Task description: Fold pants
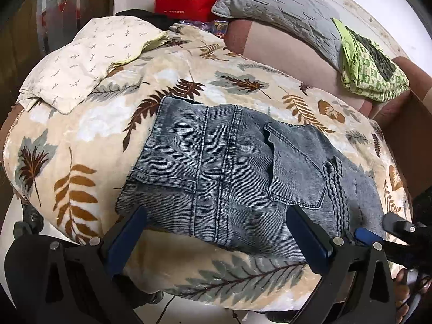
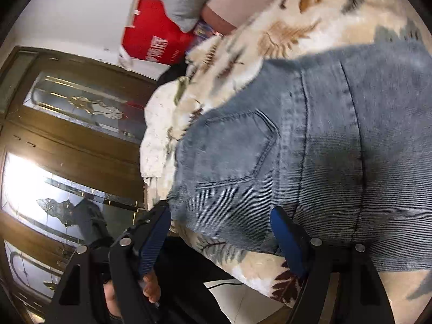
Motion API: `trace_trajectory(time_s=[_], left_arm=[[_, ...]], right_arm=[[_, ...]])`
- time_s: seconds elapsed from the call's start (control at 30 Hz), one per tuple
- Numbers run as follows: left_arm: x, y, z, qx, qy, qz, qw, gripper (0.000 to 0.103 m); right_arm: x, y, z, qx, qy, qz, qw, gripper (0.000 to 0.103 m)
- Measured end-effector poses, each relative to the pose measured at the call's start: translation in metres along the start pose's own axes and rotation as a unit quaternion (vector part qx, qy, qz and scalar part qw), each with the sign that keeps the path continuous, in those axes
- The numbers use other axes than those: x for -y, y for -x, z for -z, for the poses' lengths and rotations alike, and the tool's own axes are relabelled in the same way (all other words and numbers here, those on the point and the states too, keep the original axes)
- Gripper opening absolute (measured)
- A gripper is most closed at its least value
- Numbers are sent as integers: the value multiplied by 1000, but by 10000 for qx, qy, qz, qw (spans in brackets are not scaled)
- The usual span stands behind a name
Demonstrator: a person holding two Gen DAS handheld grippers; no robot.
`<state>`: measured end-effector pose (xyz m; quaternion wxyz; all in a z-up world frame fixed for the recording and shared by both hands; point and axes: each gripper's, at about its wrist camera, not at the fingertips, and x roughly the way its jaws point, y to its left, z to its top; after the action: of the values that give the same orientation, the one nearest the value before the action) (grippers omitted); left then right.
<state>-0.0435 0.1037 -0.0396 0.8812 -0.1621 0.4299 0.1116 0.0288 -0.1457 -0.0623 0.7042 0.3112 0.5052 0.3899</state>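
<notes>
We are looking at the pants (image 1: 229, 162), grey-blue denim already folded into a thick stack, lying on the leaf-print blanket (image 1: 81, 135) at its near edge. We are holding the left gripper (image 1: 216, 232) and the right gripper (image 2: 221, 232) with jaws wide and empty, just before that near edge. We are judging the cloth soft, fairly heavy and non-slippery, best pinched through all layers at the near corners.

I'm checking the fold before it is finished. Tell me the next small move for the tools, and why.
Probably bring both open tools in on the near edge of the jeans and grip it. The left tool and right tool each have their pads apart around that edge, holding nothing, and the jeans already lie folded into a short stack on the leaf-print blanket.
</notes>
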Motion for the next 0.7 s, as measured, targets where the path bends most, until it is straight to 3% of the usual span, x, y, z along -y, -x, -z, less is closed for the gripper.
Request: trace_trajectory(time_s=[0.07,0.17,0.23,0.37,0.5,0.7], left_arm=[[0,2,0,10,-3,-31,10000,102],[0,1,1,-11,31,-40,10000,102],[0,3,2,-25,24,14,10000,102],[-10,6,4,16,277,160,9995,102],[-24,2,6,-88,621,321,9975,102],[-52,-15,8,-488,1575,953,9817,102]], right_arm=[[1,3,1,44,16,-76,10000,79],[26,-10,-2,-122,-190,367,9991,79],[26,-2,-3,-12,-327,227,9992,79],[3,25,-4,469,63,138,9988,79],[4,30,3,520,69,241,9983,79],[-5,22,0,351,175,304,9988,79]])
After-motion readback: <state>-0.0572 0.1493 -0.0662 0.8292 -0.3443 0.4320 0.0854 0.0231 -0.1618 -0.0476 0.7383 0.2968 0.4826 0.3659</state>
